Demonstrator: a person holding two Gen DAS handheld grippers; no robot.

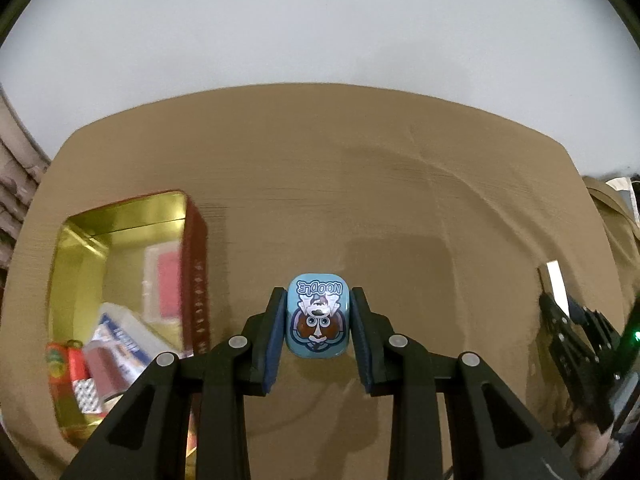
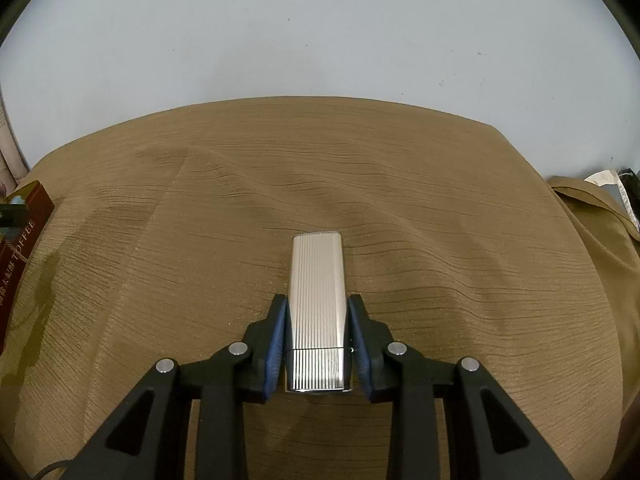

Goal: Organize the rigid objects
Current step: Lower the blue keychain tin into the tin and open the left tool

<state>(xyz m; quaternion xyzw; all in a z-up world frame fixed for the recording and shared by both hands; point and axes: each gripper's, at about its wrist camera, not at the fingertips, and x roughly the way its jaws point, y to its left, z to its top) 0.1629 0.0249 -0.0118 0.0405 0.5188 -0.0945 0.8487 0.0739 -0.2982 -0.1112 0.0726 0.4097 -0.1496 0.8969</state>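
Left hand-held gripper pinches a blue tin beside the open red tin holding small boxes.

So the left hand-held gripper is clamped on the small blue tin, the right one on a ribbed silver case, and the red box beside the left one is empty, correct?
Not quite: the red box is not empty. The left wrist view shows several small packets lying inside it. The rest holds: the left hand-held gripper clamps the small blue tin, the right hand-held gripper the ribbed silver case.

A table under ribbed tan cloth carries an open red tin.
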